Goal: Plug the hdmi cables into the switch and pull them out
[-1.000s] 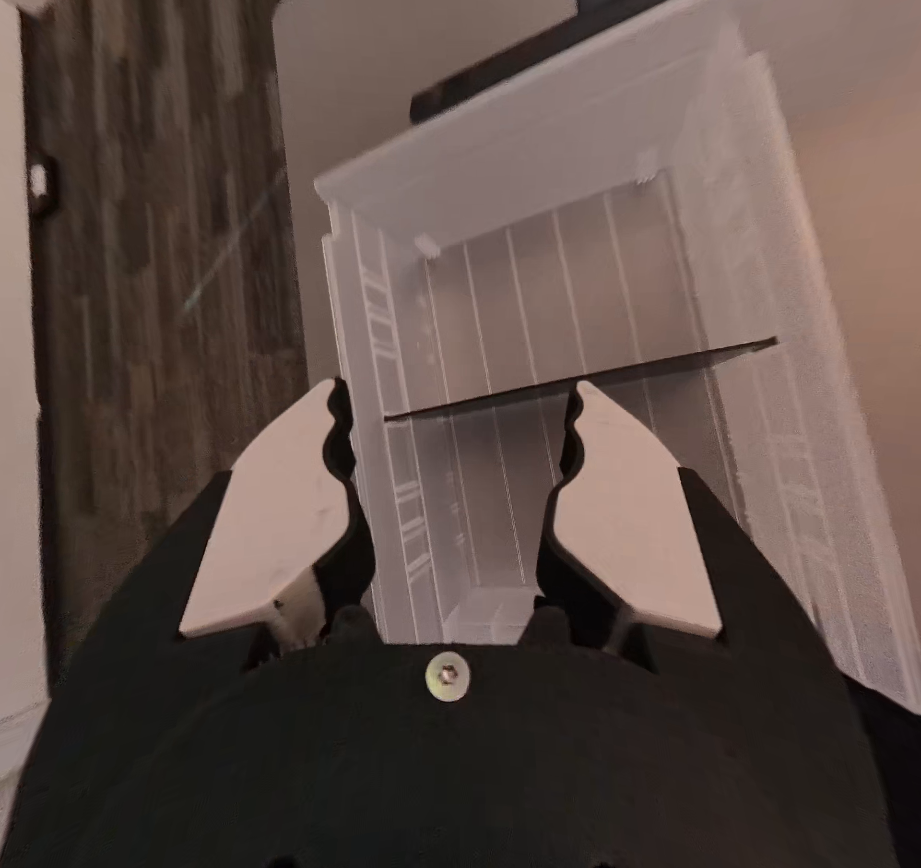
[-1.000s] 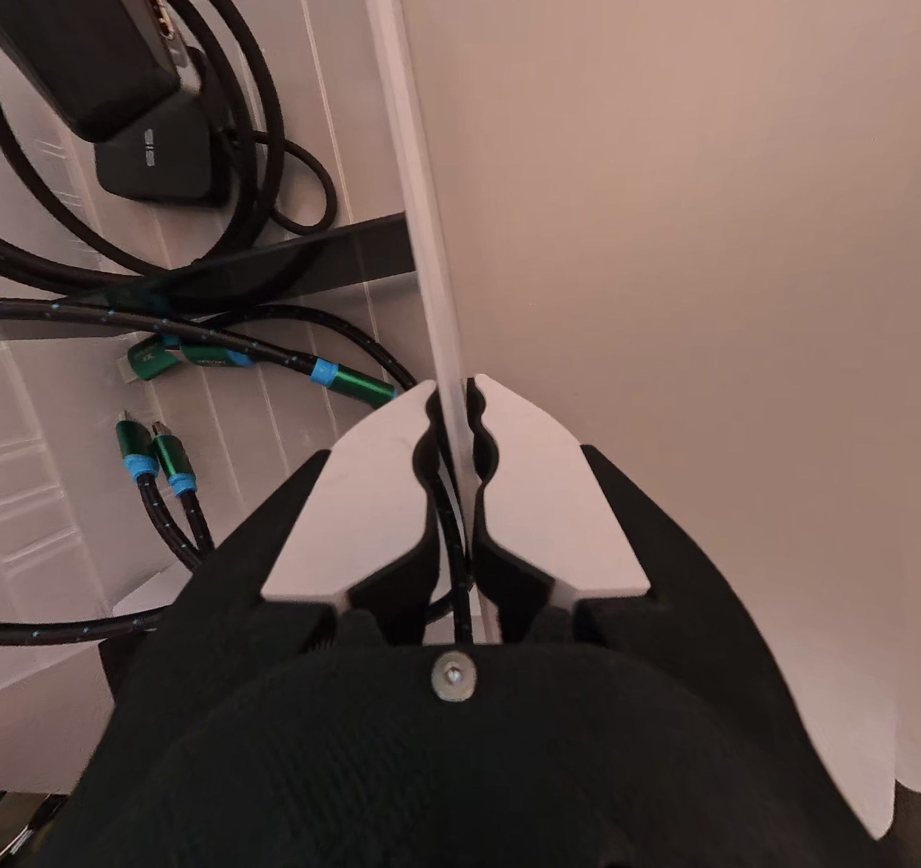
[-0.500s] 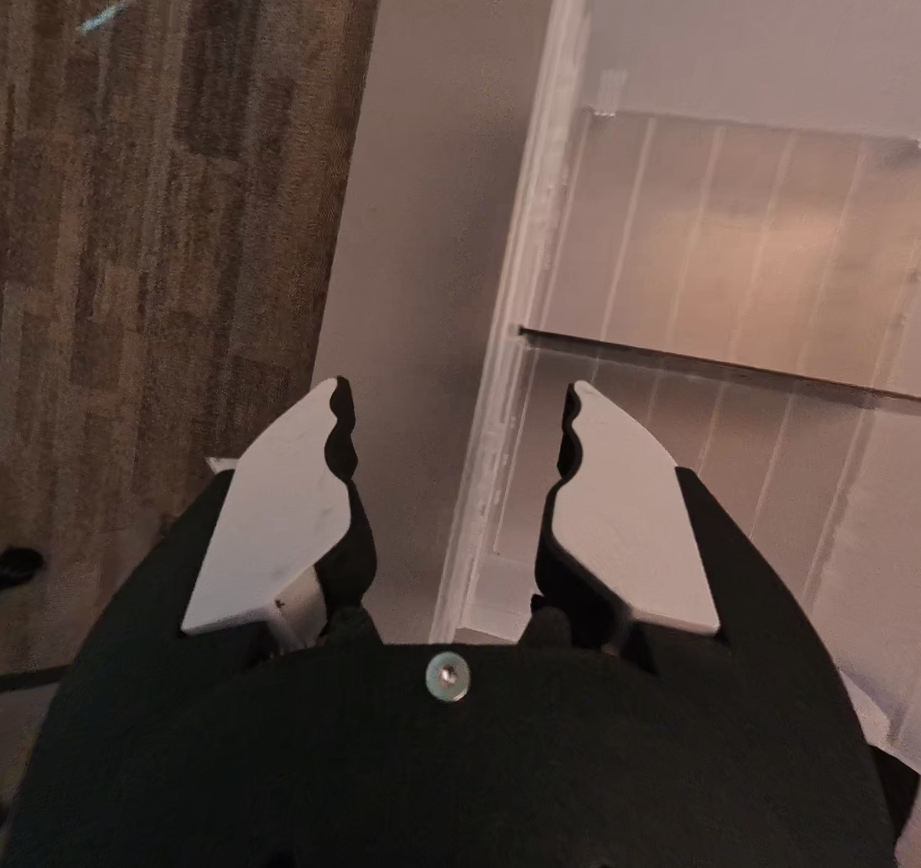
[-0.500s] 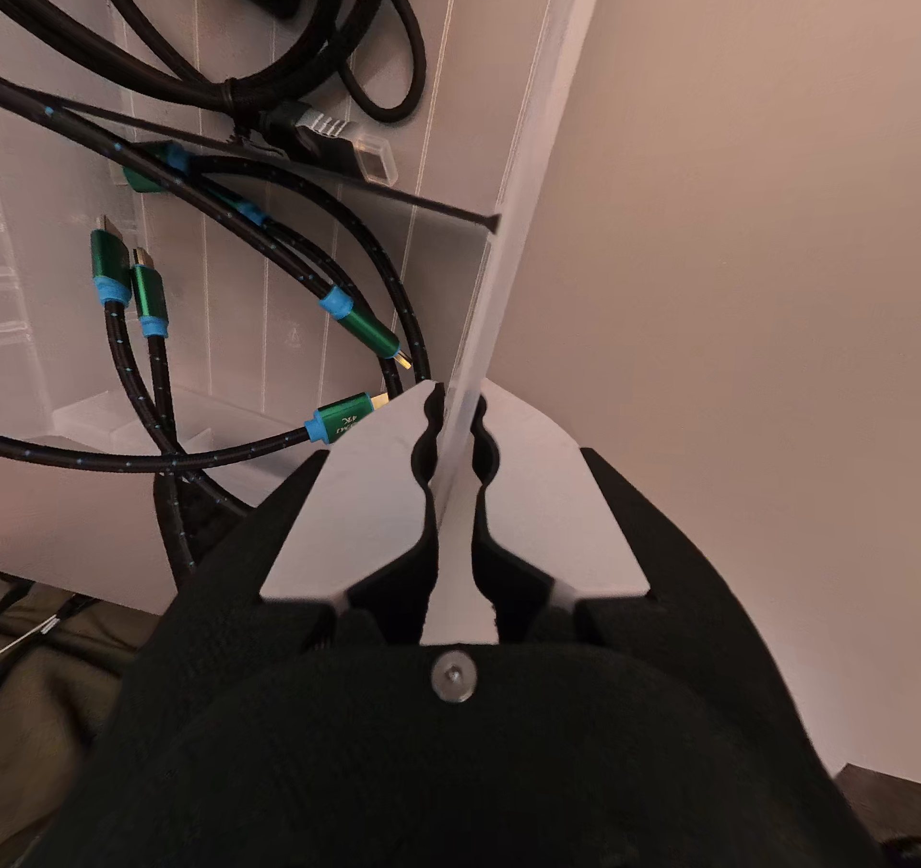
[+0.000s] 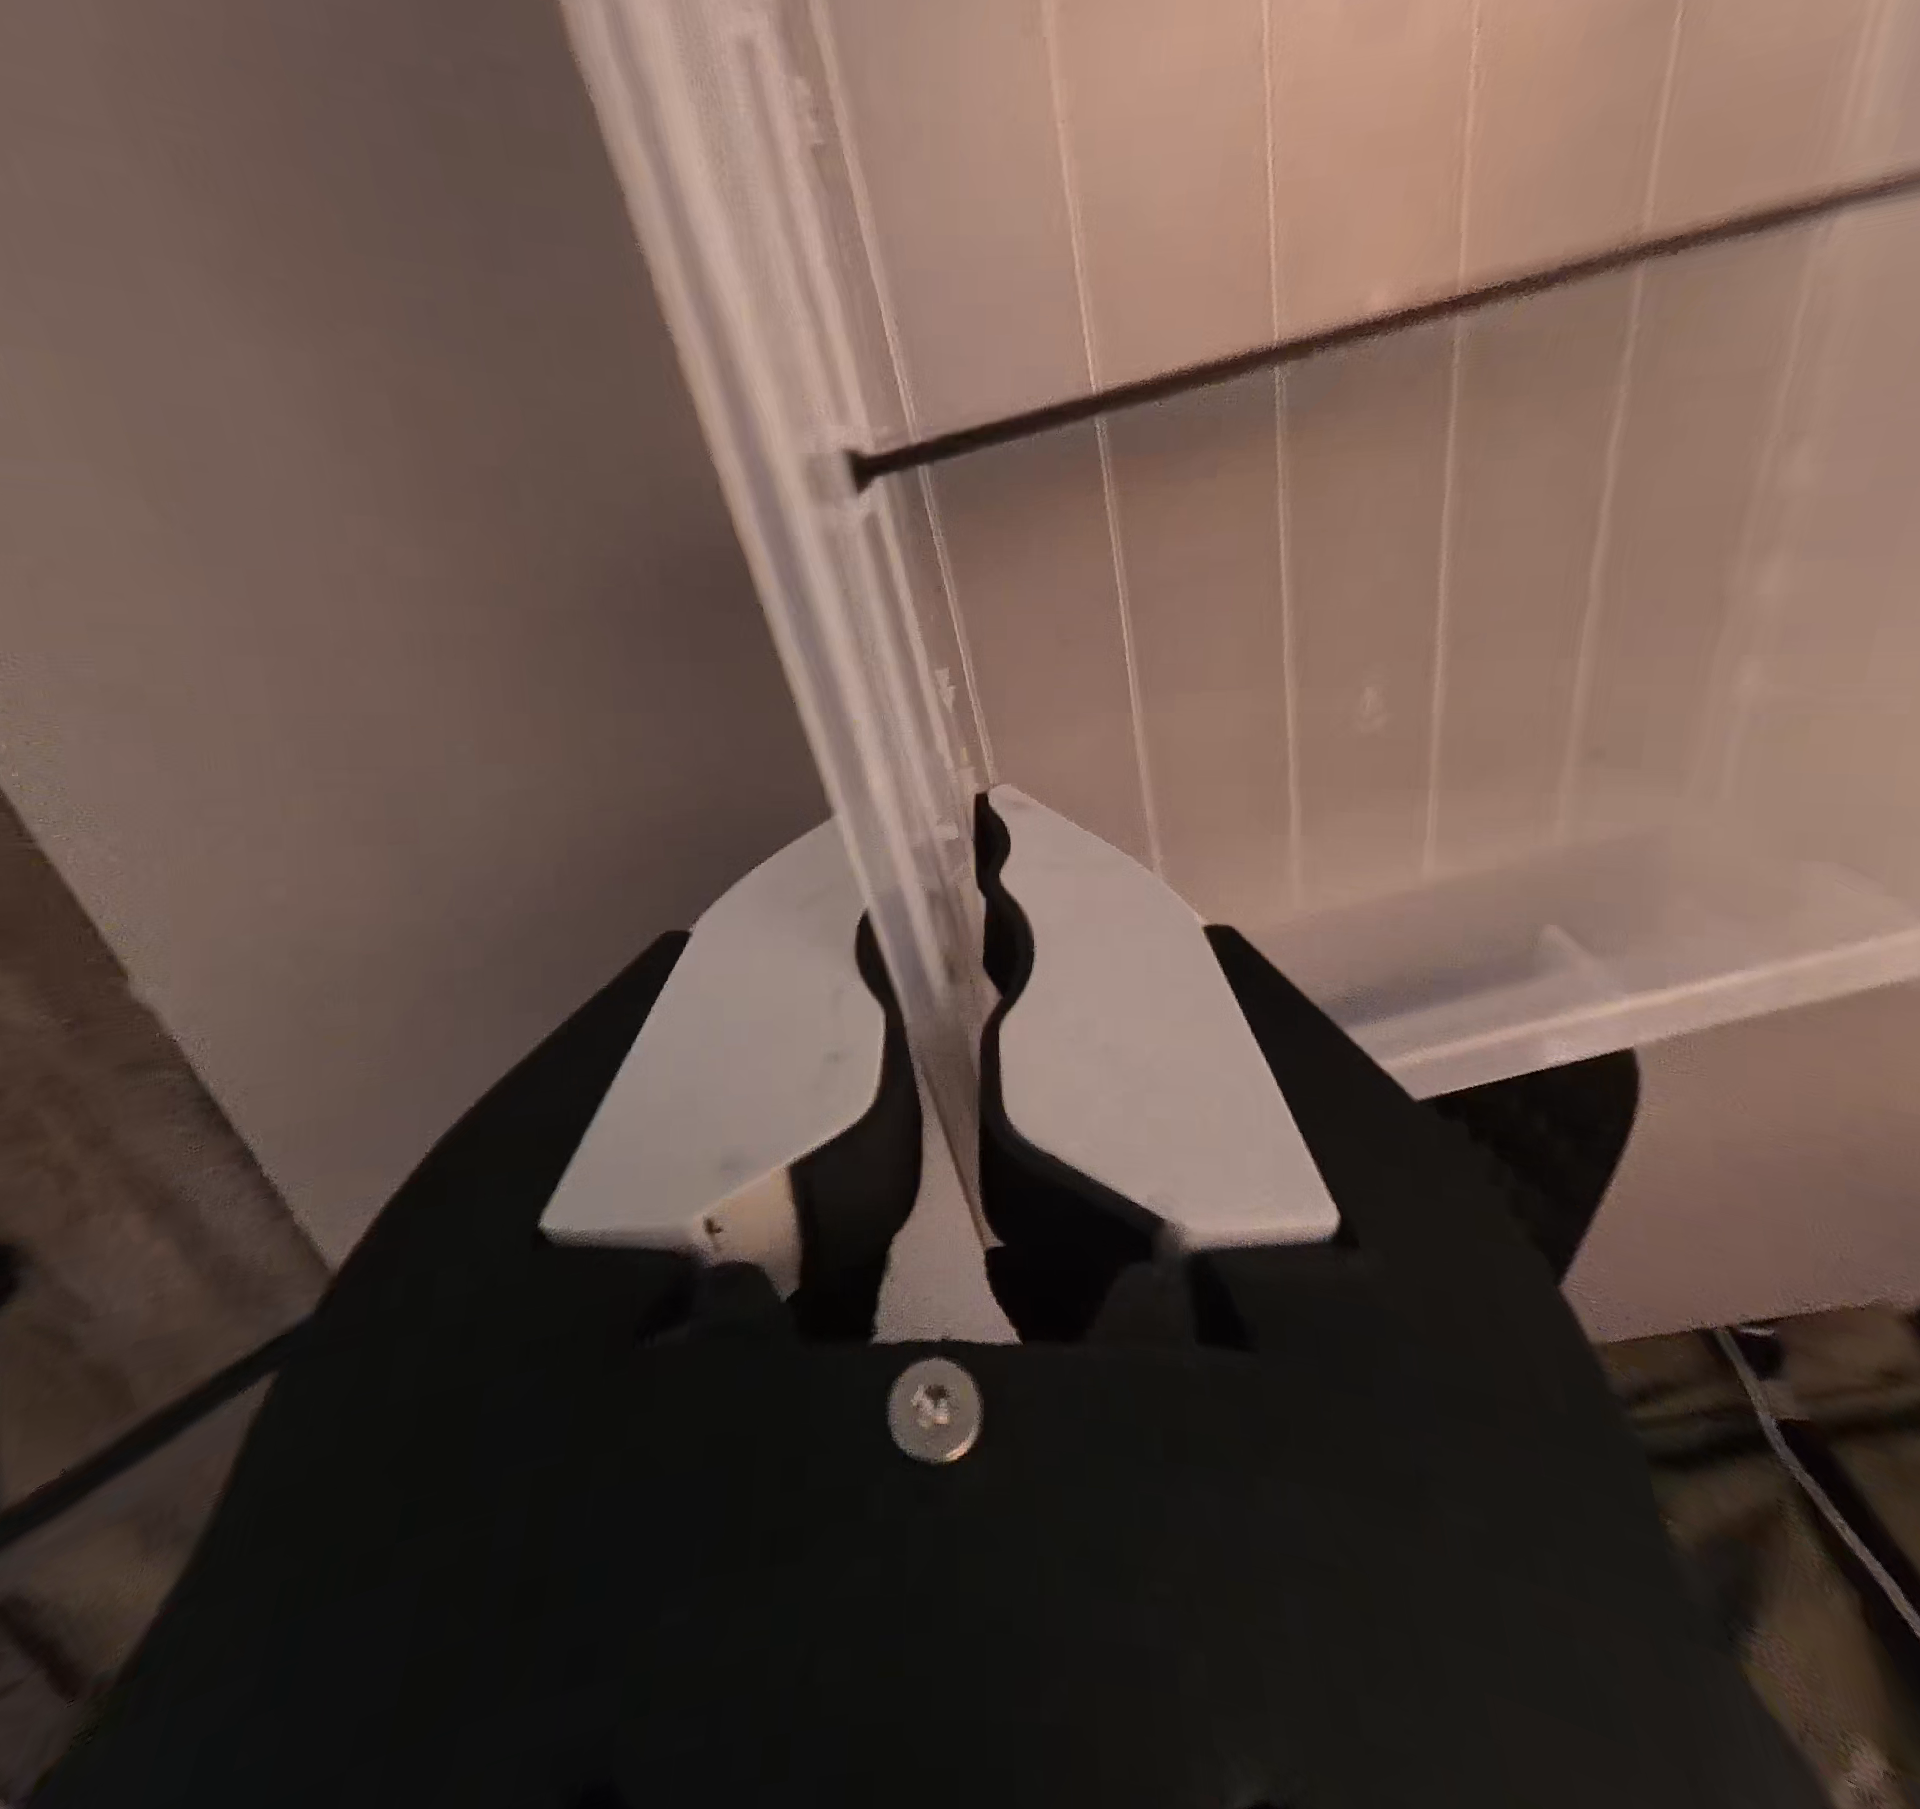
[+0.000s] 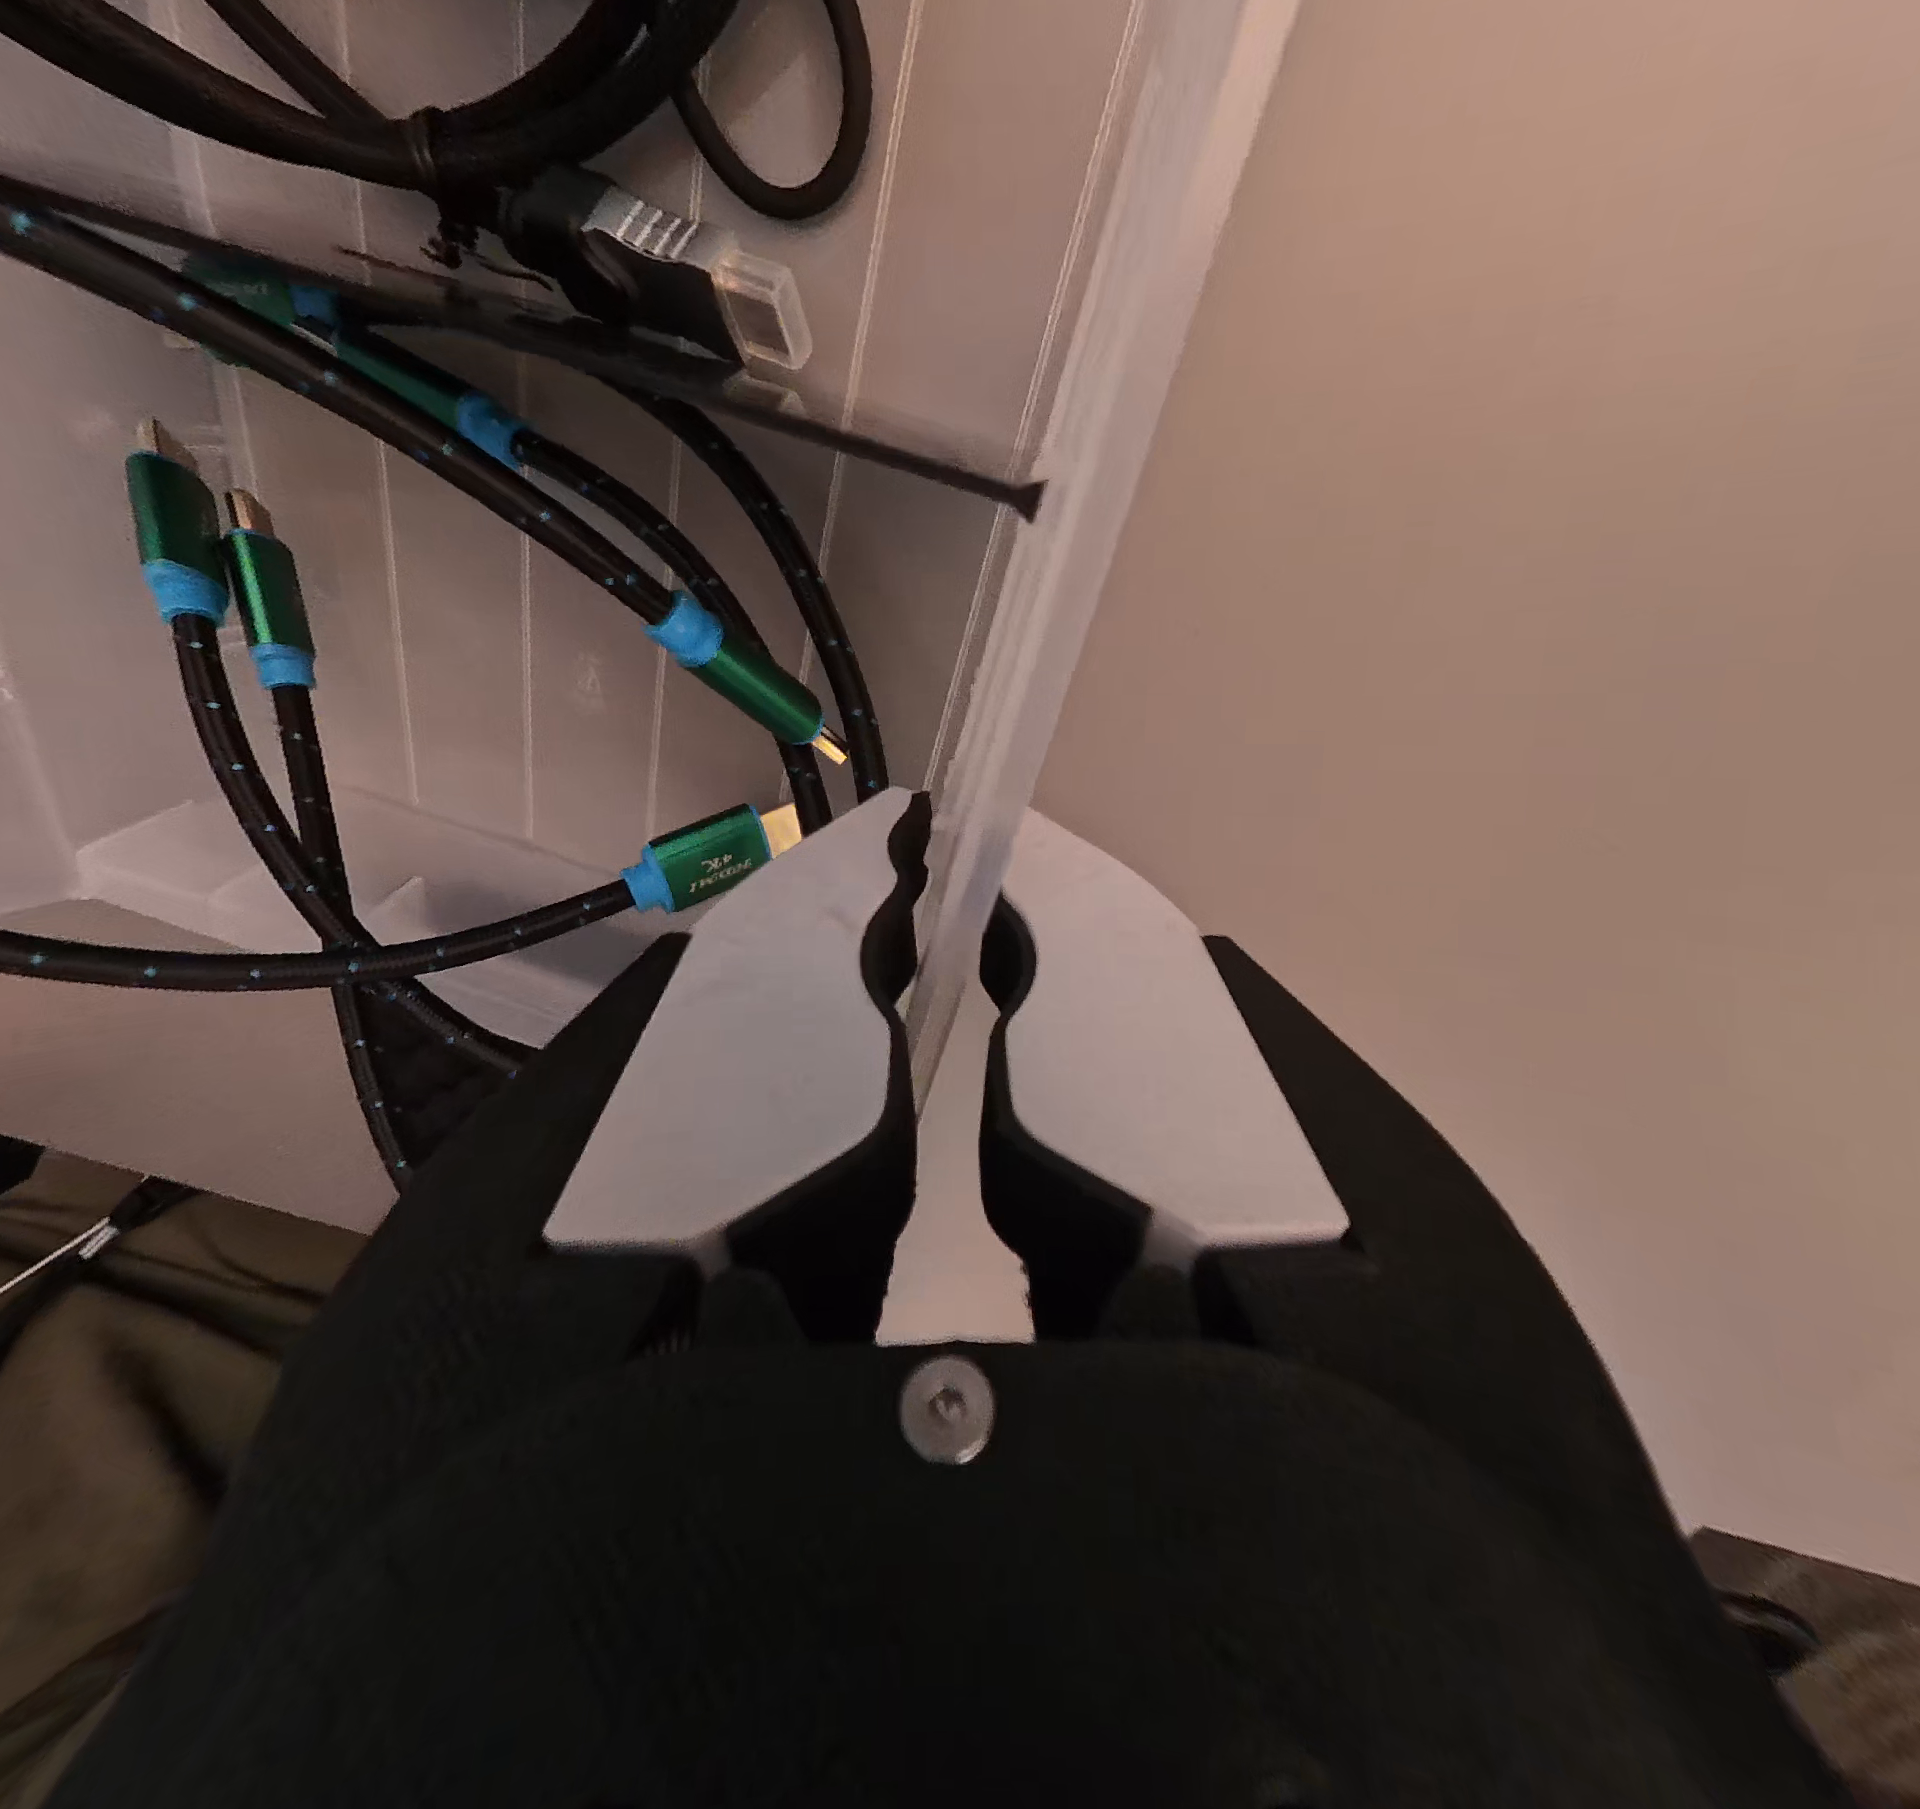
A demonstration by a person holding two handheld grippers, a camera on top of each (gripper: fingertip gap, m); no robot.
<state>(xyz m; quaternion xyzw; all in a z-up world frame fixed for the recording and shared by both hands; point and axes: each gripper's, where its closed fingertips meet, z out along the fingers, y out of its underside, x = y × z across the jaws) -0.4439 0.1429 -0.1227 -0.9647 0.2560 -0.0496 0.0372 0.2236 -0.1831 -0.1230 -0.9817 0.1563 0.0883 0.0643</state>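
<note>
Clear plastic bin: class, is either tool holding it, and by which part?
Both. The left tool is shut on the clear plastic bin at one side wall's rim; the right tool is shut on another side wall's rim.

1. A clear plastic bin (image 6: 1091, 325) holds the things; a thin dark divider (image 5: 1351, 346) crosses it.
2. In the right wrist view, braided HDMI cables (image 6: 312, 959) with green plugs and blue collars lie loose on the bin's ribbed floor, overlapping one another.
3. A thicker black cable bundle (image 6: 436, 128) lies beyond the divider, with a capped black plug (image 6: 675, 273) beside it.
4. The bin rests on a pale worktop (image 6: 1558, 616).
5. In the left wrist view the bin's ribbed floor (image 5: 1455, 616) shows bare.
</note>
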